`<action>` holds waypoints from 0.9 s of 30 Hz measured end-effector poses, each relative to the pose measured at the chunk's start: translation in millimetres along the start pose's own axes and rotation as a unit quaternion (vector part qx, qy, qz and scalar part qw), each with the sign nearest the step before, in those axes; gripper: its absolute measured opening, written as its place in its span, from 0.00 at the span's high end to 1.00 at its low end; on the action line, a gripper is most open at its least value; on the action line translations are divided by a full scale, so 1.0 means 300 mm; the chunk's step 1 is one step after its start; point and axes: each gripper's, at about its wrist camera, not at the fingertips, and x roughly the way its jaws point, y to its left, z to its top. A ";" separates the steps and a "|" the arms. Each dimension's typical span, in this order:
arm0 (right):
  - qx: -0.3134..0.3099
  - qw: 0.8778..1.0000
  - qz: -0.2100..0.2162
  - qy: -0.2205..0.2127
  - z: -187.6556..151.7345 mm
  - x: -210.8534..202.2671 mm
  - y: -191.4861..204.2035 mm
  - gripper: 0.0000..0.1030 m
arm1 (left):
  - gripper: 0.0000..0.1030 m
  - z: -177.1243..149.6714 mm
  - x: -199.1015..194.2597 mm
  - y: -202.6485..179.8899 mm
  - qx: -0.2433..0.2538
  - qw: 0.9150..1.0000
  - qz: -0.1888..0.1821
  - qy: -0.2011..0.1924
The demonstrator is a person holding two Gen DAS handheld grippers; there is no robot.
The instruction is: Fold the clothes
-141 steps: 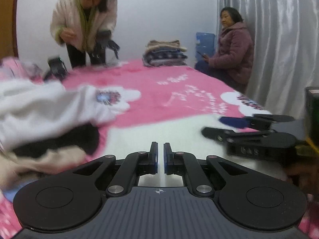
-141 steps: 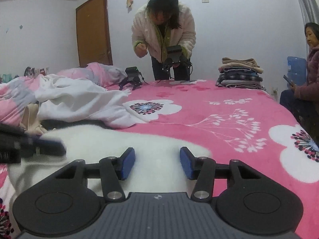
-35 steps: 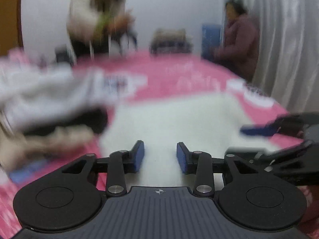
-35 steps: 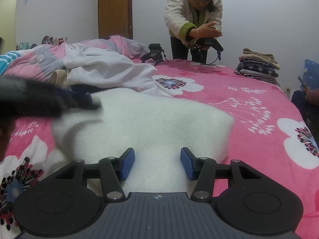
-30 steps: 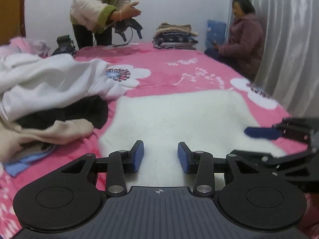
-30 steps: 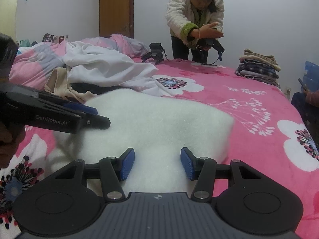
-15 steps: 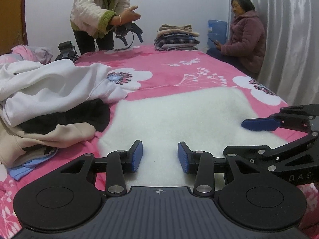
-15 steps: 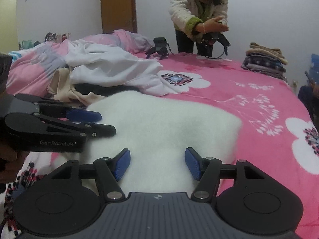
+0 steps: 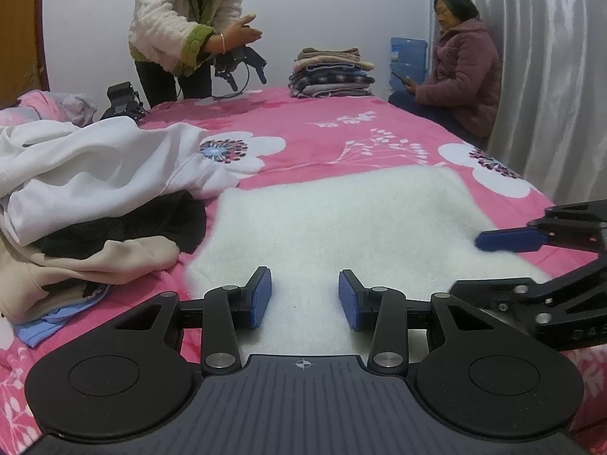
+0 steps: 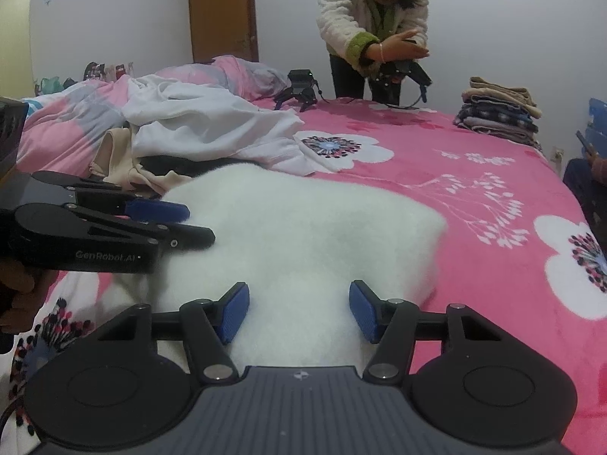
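A white fleece garment point(image 9: 341, 227) lies flat on the pink flowered bed cover point(image 9: 322, 129). My left gripper point(image 9: 305, 292) hovers open over its near left edge, nothing between the blue pads. My right gripper point(image 10: 299, 307) sits over the near right part of the fleece point(image 10: 303, 227); its jaws are closing, and the pads are well apart and pinch nothing. From each wrist view the other gripper shows side-on: the right gripper point(image 9: 466, 265) at the right edge, the left gripper point(image 10: 199, 225) at the left edge with a hand behind it.
A heap of unfolded clothes point(image 9: 95, 189), white, black and beige, lies left of the fleece. A folded stack point(image 9: 330, 74) stands at the far end of the bed. A person point(image 9: 178, 30) bends there holding another gripper; a second person point(image 9: 463, 76) sits by the curtain.
The left gripper, shut several seconds ago, now stands open. Within the last second the right jaws widened slightly, then narrowed again. Both hands stayed nearly still.
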 end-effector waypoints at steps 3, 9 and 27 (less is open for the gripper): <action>0.006 1.000 -0.009 0.000 -0.017 -0.024 0.001 0.43 | 0.61 -0.001 -0.002 -0.002 0.002 1.000 -0.002 0.000; 0.053 0.998 -0.015 0.009 -0.061 -0.065 -0.015 0.43 | 0.61 0.001 -0.003 -0.010 0.005 1.000 -0.003 0.001; 0.286 0.956 0.056 -0.041 -0.009 -0.144 -0.303 0.41 | 0.33 0.025 -0.023 0.079 -0.050 0.995 -0.086 -0.002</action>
